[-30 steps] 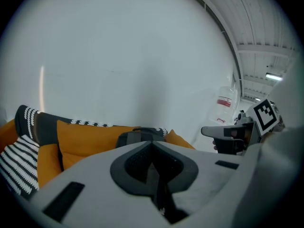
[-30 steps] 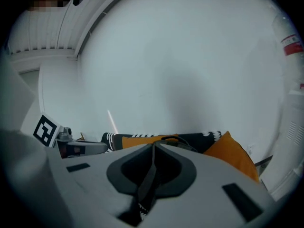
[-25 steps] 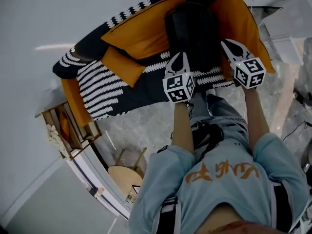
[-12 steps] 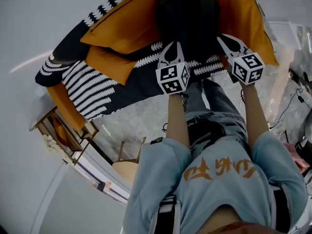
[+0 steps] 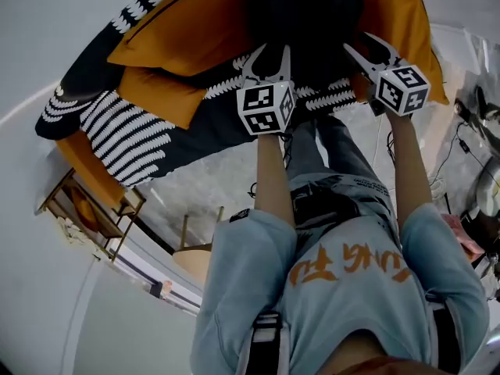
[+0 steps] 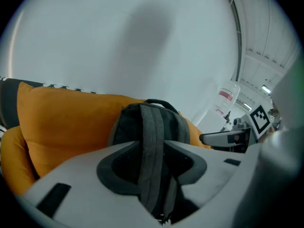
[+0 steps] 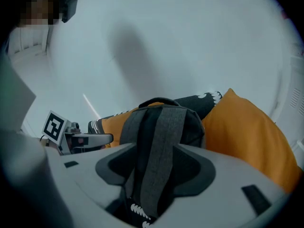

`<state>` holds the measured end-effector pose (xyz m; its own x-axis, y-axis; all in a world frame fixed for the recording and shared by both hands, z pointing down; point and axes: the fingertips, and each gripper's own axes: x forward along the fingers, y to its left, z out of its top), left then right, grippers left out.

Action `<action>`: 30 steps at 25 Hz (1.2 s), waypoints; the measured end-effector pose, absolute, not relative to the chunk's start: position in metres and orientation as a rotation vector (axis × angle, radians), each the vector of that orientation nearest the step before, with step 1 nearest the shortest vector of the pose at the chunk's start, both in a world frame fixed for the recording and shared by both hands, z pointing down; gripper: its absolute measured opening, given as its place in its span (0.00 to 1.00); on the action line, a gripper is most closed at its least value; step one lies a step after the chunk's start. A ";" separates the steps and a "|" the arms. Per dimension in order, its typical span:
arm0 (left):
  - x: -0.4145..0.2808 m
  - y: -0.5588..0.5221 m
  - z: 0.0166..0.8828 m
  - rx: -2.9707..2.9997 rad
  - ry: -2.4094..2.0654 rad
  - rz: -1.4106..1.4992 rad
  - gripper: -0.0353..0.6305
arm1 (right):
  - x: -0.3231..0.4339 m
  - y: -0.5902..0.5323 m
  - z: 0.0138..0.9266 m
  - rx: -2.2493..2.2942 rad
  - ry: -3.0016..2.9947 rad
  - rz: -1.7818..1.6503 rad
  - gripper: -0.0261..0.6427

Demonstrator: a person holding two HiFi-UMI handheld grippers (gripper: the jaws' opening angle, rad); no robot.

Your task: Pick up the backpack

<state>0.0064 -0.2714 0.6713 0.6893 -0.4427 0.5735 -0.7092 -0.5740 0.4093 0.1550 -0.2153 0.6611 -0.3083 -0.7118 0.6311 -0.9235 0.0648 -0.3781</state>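
Note:
A dark grey backpack stands upright on the sofa between two orange cushions, its shoulder straps facing me. My left gripper is at its lower left side and my right gripper at its lower right. In the left gripper view, the left gripper has its jaws opening, and a grey strap shows in the gap. The right gripper has its jaws opening wider, with the other strap in its gap. Neither pair of pads presses on a strap.
The sofa has a black and white patterned cover, a large orange cushion on the left and another on the right. A wooden side table and a stool stand on the floor at left. Cables lie at right.
Both grippers have come forward and down to the backpack's base. Their jaws, together before, have parted. The sofa sits higher and nearer in the head view.

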 end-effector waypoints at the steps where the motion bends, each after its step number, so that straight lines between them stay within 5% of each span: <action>1: 0.007 -0.275 0.670 2.268 -0.862 0.546 0.33 | 0.155 -0.220 0.660 1.652 -2.067 1.086 0.39; 12: 0.052 -0.292 0.693 2.250 -0.731 0.544 0.41 | 0.170 -0.245 0.688 1.637 -2.031 1.204 0.44; 20: 0.019 -0.314 0.682 2.244 -0.687 0.496 0.41 | 0.141 -0.256 0.672 1.709 -1.954 1.159 0.44; 30: 0.027 -0.302 0.685 2.192 -0.565 0.451 0.21 | 0.132 -0.275 0.685 1.593 -2.009 1.233 0.44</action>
